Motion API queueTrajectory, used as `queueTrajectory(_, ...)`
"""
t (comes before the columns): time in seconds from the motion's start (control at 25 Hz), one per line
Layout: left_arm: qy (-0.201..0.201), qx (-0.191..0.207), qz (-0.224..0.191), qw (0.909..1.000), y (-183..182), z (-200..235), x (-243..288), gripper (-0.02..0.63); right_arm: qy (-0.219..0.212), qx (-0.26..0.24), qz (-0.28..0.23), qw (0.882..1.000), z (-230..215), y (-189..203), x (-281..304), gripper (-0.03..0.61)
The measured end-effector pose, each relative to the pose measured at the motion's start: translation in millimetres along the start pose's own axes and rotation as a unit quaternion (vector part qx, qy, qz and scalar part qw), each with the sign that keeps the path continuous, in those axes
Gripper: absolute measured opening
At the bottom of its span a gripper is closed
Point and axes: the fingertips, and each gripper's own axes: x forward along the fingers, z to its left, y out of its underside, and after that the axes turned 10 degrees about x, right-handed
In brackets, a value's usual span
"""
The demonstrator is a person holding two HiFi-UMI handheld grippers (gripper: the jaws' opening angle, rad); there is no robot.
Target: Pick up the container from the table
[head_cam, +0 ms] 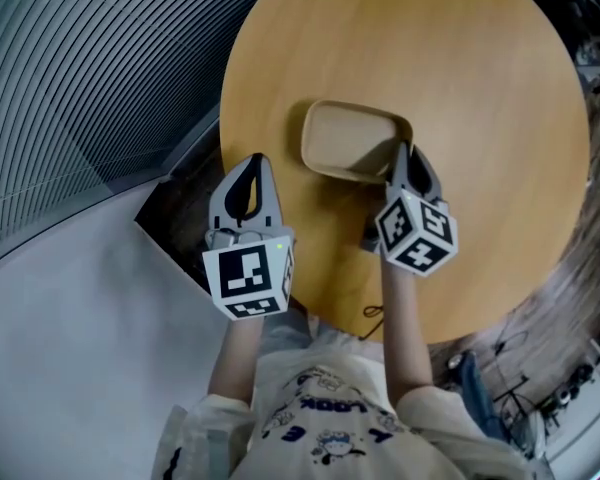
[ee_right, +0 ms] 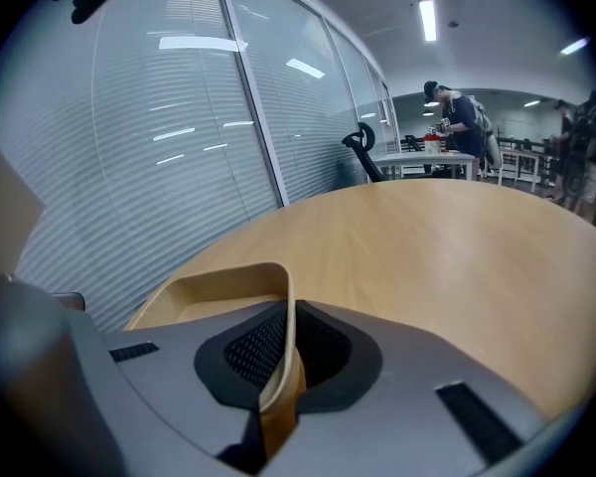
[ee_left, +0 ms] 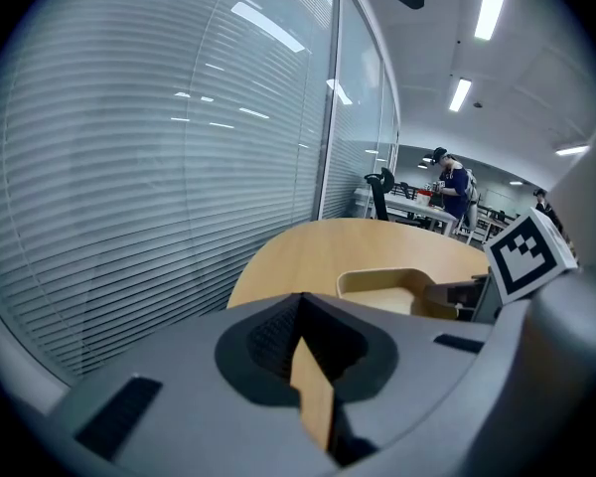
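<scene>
Jaws of your right gripper pinch the thin wall of the tan container at its near right corner. The container is at the near part of the round wooden table. Your left gripper is pressed shut with nothing in it, by the table's near left edge, a little apart from the container.

A shallow tan rectangular container with rounded corners lies upright and empty on the round light-wood table, near the person's edge. The thin rim at its near right corner is pinched between the jaws of the right tongs.
</scene>
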Motion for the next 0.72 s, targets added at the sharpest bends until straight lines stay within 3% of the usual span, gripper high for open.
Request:
queueTrajectory(0.24,-0.005,-0.001,-0.017,0.9998,0,13,-18,0.002,-0.01,0.0,-0.03,0.999,15,-9,-22,0.017)
queueTrajectory(0.72,-0.008,0.007,-0.109,0.994,-31,25,-70,0.002,-0.031,-0.023,-0.119,0.992,49,-40,-90,0.017)
